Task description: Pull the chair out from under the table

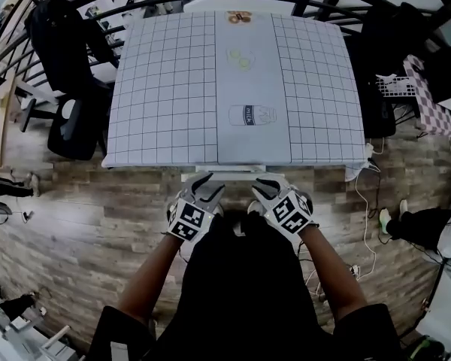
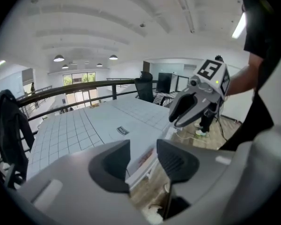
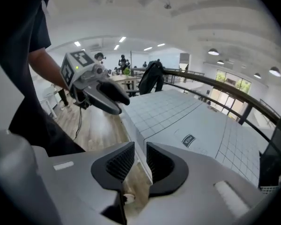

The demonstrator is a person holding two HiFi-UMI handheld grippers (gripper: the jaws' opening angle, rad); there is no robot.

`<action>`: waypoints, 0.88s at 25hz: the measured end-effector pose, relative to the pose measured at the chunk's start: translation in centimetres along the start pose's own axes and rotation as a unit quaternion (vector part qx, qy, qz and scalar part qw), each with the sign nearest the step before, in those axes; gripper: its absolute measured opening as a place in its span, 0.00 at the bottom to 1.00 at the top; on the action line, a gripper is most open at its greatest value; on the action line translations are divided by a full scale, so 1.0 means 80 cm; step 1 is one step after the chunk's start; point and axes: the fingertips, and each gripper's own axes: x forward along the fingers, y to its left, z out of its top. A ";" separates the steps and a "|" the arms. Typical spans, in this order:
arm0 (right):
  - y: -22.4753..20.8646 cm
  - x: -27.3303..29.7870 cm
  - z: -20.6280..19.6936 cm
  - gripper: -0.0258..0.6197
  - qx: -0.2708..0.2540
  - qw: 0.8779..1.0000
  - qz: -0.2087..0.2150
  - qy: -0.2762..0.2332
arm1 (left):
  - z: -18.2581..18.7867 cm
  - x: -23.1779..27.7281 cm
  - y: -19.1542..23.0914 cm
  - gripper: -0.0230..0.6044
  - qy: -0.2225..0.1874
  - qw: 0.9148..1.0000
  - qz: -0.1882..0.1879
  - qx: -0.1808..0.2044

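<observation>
Both fingers (image 2: 113, 165) apart, chair (image 1: 224, 176) prob. just ahead

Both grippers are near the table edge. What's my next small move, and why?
Probably ease both forward onto the white chair rail at the table edge: left gripper and right gripper stand open, empty, just short of it.

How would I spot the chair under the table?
Find the big grid-patterned table. At the middle of its near edge, the chair shows only a white rail. Unlike the black office chair at the left, it is white and mostly hidden.
</observation>
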 end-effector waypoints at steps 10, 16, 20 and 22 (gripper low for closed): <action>-0.002 0.087 -0.047 0.22 -0.094 0.987 0.067 0.116 | -0.062 0.077 -0.016 0.36 0.120 0.976 -0.123 0.131; 0.004 0.121 -0.088 0.25 -0.167 0.965 0.098 0.177 | -0.101 0.108 -0.029 0.39 0.174 0.951 -0.202 0.157; 0.004 0.137 -0.104 0.26 -0.188 0.954 0.107 0.207 | -0.122 0.125 -0.038 0.39 0.203 0.939 -0.221 0.167; 0.006 0.145 -0.108 0.26 -0.194 0.950 0.114 0.218 | -0.130 0.131 -0.036 0.37 0.219 0.936 -0.218 0.166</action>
